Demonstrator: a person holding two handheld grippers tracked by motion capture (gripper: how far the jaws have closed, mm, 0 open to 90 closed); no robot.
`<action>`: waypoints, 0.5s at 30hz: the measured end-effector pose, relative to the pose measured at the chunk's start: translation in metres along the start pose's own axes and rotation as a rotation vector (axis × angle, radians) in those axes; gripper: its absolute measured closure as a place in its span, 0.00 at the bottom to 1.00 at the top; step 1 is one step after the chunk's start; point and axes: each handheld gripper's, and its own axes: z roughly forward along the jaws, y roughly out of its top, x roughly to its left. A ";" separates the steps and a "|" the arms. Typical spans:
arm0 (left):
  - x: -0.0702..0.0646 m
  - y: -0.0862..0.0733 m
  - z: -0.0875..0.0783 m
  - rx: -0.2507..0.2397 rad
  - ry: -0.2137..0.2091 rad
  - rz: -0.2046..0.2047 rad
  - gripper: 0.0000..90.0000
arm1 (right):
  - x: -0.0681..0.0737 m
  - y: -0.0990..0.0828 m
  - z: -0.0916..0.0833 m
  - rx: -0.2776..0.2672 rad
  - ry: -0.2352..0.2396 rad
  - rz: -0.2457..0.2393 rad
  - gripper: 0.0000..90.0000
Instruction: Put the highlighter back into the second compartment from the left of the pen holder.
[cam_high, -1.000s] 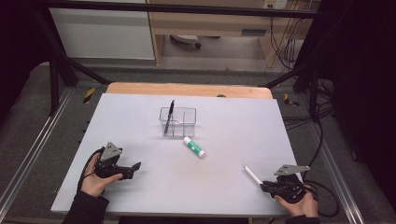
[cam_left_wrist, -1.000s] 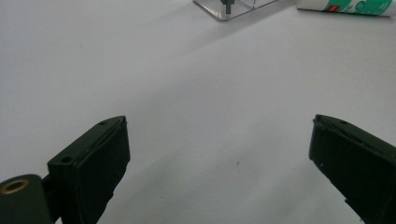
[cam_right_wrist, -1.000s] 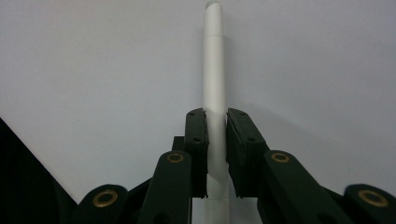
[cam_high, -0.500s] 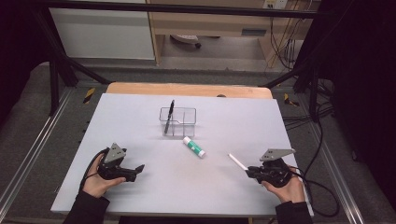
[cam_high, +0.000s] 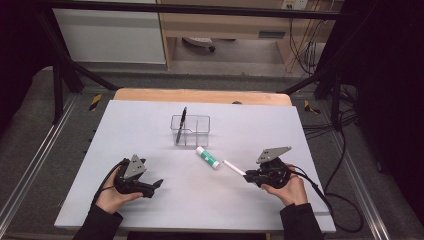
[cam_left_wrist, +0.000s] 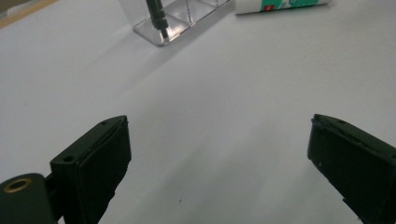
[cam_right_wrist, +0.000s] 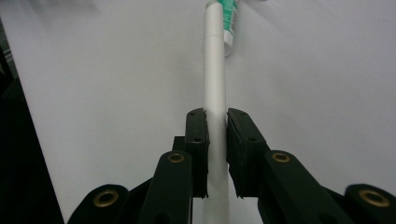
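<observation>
My right gripper (cam_high: 252, 176) (cam_right_wrist: 216, 119) is shut on a white pen (cam_high: 233, 167) (cam_right_wrist: 215, 70), which sticks out up-left over the table towards the glue stick. A white and green glue stick (cam_high: 207, 157) (cam_left_wrist: 280, 4) (cam_right_wrist: 228, 18) lies on the white table near the middle. Behind it stands a clear plastic holder (cam_high: 191, 130) (cam_left_wrist: 175, 21) with a black pen (cam_high: 181, 123) (cam_left_wrist: 157, 16) upright in its left compartment. My left gripper (cam_high: 159, 184) (cam_left_wrist: 219, 163) hovers low at the front left with its jaws wide apart and nothing between them.
The white table (cam_high: 150, 125) ends at a wooden strip (cam_high: 200, 96) at the back. Metal frame rails (cam_high: 30, 160) run along both sides, and cables (cam_high: 345, 200) trail off at the right.
My right gripper has carried the white pen up-left from the front right corner towards the glue stick. The left gripper has drifted slightly to the right.
</observation>
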 end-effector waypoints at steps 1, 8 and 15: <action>-0.002 0.002 0.001 -0.002 -0.005 0.013 0.06 | 0.001 0.002 0.002 0.005 0.003 -0.009 0.88; -0.014 0.019 0.007 0.011 -0.041 0.130 0.08 | 0.010 0.022 0.010 0.040 0.039 -0.068 0.88; -0.027 0.039 0.013 0.018 -0.068 0.254 0.10 | 0.015 0.038 0.017 0.070 0.057 -0.100 0.88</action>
